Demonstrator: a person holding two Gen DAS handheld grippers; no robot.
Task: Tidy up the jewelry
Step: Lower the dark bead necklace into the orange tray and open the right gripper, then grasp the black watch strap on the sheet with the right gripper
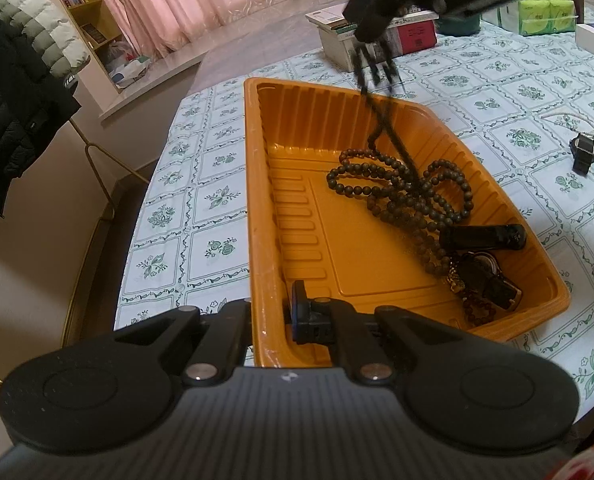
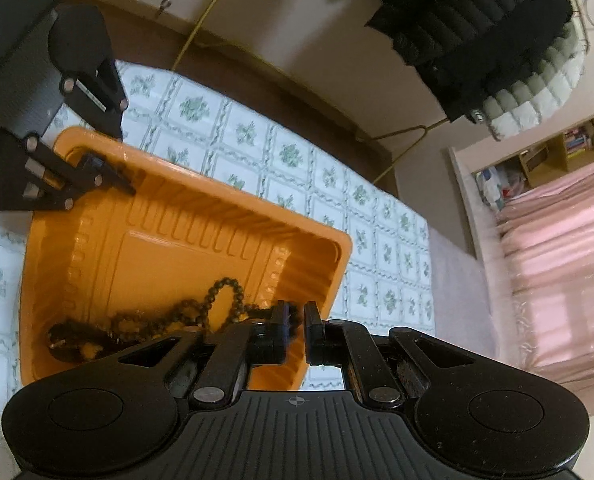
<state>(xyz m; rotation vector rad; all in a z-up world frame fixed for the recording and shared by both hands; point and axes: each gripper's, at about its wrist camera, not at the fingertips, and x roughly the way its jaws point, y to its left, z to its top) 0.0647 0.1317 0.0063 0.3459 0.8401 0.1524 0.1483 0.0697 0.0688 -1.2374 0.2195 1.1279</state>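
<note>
An orange plastic tray (image 1: 297, 208) sits on the floral tablecloth. In it lie a dark bead necklace (image 1: 401, 188), a black watch (image 1: 485, 276) and other dark pieces. My left gripper (image 1: 273, 316) is shut on the tray's near left wall. My right gripper (image 1: 377, 28) hovers above the tray's far side; a beaded strand with a tassel (image 1: 381, 92) hangs blurred below it into the tray. In the right wrist view my right gripper (image 2: 295, 330) has a narrow gap between its fingers, and the beads (image 2: 225, 292) lie just beyond them in the tray (image 2: 177, 248).
Another black watch (image 1: 585, 152) and a thin pale chain lie on the tablecloth (image 1: 517, 80) at the right. Boxes (image 1: 377, 36) and green tissue packs (image 1: 545, 12) stand at the back. A chair with jackets (image 1: 13, 92) stands left of the table.
</note>
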